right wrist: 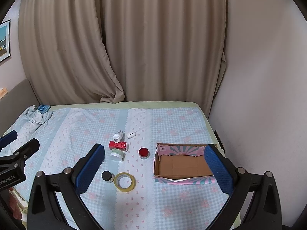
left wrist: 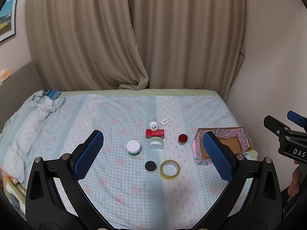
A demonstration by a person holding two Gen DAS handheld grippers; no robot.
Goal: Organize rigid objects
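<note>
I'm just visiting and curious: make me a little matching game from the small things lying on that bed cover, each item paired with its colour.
Items:
1. tape roll
2. small box lying flat
3. low round jar nearest the cardboard box
4. jar cap beside the tape roll

Colours:
A. black
B. dark red top
C. yellowish, see-through
D. bright red with white print

Pairs: 1-C, 2-D, 3-B, 4-A
</note>
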